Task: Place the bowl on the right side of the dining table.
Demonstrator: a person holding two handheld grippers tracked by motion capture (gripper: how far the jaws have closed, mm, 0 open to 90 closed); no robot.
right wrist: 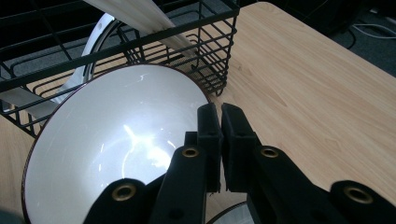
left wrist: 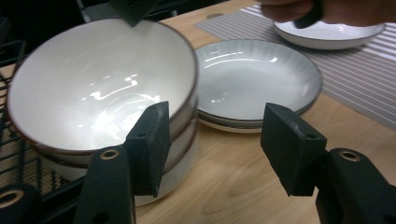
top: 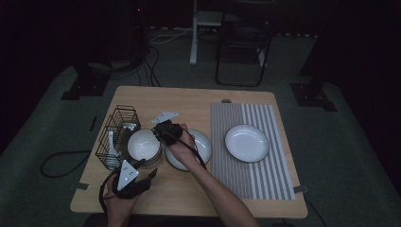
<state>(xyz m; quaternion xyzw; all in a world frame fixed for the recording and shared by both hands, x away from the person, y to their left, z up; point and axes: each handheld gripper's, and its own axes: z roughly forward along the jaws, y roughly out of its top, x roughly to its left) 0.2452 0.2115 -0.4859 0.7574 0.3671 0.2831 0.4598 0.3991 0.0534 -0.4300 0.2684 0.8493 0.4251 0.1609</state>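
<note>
A stack of white bowls (top: pixel 143 144) with dark rims stands next to the wire basket. My right gripper (top: pixel 158 135) reaches over it from the right. Its jaws (right wrist: pixel 220 114) are shut on the far rim of the top bowl (right wrist: pixel 116 144), which sits tilted on the stack (left wrist: pixel 100 84). The tip of that gripper (left wrist: pixel 133 11) touches the bowl's rim. My left gripper (top: pixel 145 168) hovers near the front left of the table. It is open (left wrist: pixel 215 126), with its left jaw just in front of the bowls and nothing between the pads.
A black wire basket (top: pixel 116 135) holding white spoons stands left of the bowls. Stacked plates (top: pixel 201 144) lie right of them, under my right hand. Another plate (top: pixel 247 143) rests on a striped mat (top: pixel 265 175). The table's front edge (top: pixel 189 213) is near.
</note>
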